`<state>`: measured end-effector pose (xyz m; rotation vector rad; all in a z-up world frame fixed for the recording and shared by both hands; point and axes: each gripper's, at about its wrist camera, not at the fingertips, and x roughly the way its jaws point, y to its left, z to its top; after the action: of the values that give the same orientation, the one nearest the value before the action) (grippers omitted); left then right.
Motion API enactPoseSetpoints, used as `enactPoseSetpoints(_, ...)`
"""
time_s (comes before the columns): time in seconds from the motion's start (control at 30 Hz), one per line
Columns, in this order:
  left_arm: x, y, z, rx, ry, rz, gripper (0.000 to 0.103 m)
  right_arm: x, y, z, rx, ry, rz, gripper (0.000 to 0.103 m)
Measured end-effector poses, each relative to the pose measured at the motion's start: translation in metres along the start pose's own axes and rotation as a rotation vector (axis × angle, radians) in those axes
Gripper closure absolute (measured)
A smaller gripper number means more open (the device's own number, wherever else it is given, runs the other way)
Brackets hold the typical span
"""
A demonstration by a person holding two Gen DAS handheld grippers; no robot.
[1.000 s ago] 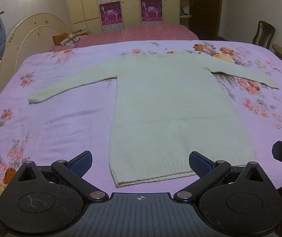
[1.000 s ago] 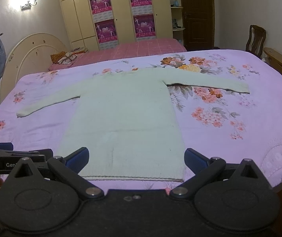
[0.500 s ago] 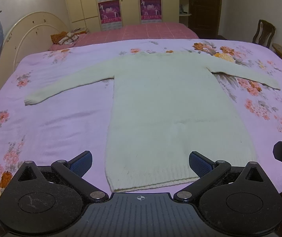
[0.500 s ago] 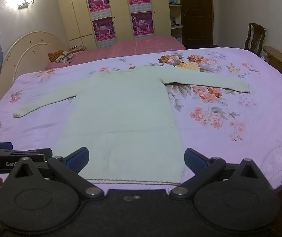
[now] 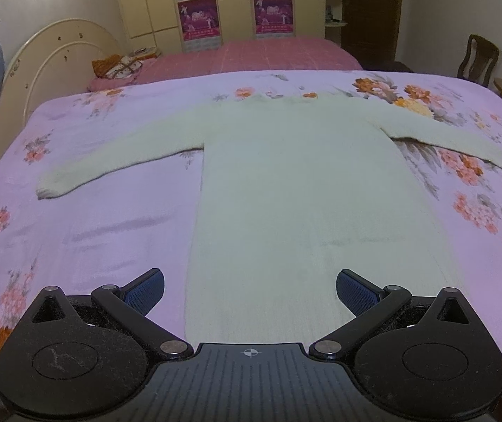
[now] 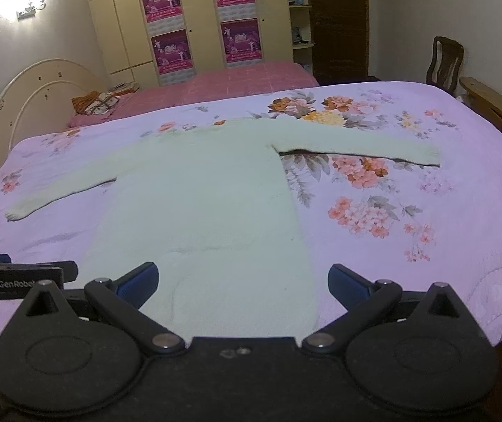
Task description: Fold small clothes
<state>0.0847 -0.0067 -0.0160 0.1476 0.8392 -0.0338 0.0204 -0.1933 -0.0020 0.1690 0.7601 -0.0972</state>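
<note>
Cream sweater [image 5: 300,190] flat on floral bedspread [image 5: 85,232] (sleeves out at 9 and 3), left gripper [image 5: 250,290] and right gripper [image 6: 243,283] fingers spread, gripping nothing.

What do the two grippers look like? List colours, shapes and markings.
Both are matt black: two round discs, angled link arms with silver pivot pins, and blue ribbed pads. The left gripper has a ridged grey centre plate with a crosshair mark. The right gripper has a plain black plate. White "GenRobot" lettering marks the left one's side.

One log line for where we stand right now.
stage: approach | sweater: flat on bed, sleeves spread, unfolded | left gripper: open, above hem | right gripper: open, above hem
</note>
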Motion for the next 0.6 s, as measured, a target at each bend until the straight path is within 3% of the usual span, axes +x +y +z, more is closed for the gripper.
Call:
enactPoseSetpoints(0.37, 0.059, -0.01, 0.043, -0.004, 0.027, 0.008, 0.0, 0.045, -0.026, 0.032, 0.039, -0.041, -0.044, 0.001)
enactPoseSetpoints(0.53, 0.096, -0.015, 0.07, -0.04, 0.04, -0.026, 0.0, 0.079, -0.049, 0.052, 0.072, -0.042, -0.056, 0.008)
enactPoseSetpoints(0.6, 0.107, -0.017, 0.08, -0.033, 0.024, -0.007, 0.0, 0.096, -0.058, 0.061, 0.084, -0.035, -0.074, 0.01)
